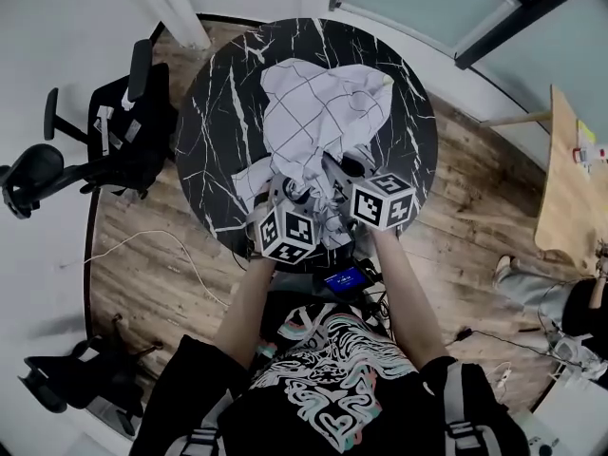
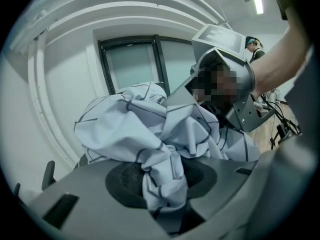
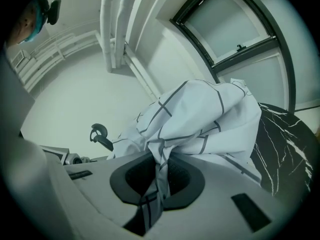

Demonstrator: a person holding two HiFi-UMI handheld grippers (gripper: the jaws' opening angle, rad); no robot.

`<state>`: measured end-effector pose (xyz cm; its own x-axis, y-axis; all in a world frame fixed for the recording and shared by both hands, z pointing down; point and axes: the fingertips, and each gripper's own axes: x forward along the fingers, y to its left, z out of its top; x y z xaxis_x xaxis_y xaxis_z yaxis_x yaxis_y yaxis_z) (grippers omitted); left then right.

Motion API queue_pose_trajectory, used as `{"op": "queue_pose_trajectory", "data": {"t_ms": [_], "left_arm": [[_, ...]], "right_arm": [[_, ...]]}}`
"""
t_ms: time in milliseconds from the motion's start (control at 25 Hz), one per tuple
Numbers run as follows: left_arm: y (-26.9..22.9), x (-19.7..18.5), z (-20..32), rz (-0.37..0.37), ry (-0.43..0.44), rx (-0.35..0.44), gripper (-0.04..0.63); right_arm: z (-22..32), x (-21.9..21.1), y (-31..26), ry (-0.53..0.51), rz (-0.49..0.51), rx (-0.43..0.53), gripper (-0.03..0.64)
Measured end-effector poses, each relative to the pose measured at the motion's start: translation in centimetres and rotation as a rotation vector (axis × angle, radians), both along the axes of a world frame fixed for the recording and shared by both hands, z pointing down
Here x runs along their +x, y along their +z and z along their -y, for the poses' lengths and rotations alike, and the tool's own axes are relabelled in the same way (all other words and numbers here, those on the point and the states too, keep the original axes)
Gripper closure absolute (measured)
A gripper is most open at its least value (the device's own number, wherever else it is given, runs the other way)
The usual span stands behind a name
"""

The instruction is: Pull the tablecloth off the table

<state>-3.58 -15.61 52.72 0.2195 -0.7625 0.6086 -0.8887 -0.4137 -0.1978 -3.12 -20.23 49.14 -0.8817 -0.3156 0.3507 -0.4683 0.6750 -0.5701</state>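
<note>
Bunched tablecloth (image 1: 318, 112) on table (image 1: 214, 112), near edge clamped in left tool (image 2: 162, 180) and right tool (image 3: 157, 176)

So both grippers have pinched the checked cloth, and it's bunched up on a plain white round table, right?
Not quite. The left gripper and right gripper do pinch the checked tablecloth, which is bunched up, but the round table is black with white veins, not plain white. The head view shows it.
</note>
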Motion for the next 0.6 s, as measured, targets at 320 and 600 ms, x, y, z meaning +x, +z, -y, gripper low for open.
{"op": "queue_pose_trajectory", "data": {"t_ms": [320, 600], "left_arm": [[-2.8, -0.1, 0.4, 0.025, 0.001, 0.062, 0.428], [-5.6, -1.0, 0.9, 0.016, -0.023, 0.14, 0.43]], "right_arm": [[0.1, 0.2, -3.2, 0.01, 0.075, 0.071, 0.578], [0.3, -0.7, -6.4, -0.007, 0.114, 0.151, 0.578]]}}
